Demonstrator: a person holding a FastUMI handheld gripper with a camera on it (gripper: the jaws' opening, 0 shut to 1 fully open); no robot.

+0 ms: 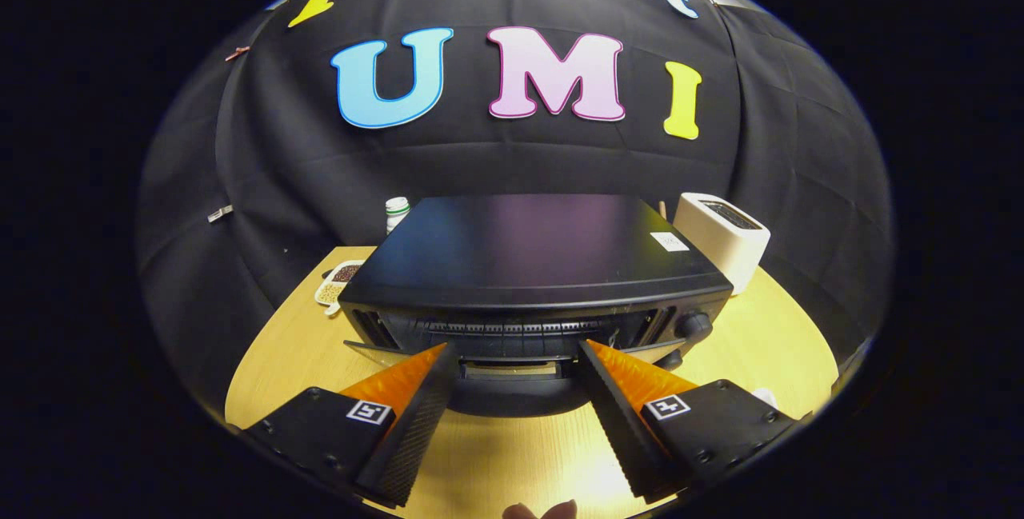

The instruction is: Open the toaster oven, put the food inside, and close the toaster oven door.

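Fingertips (541, 510) of a hand show nearest, below the gripper (518, 355), whose fingers stand wide apart, gripping nothing. Just ahead, mid-table (744, 351), sits the oven (534, 263): black, glossy-topped, long axis across the view, front facing the gripper. Its door (512, 365) hangs part-open between the fingers. Left behind, a tray (336, 285) holds brown and yellowish bits beside a bottle (396, 212). A toaster (722, 236) stands right.
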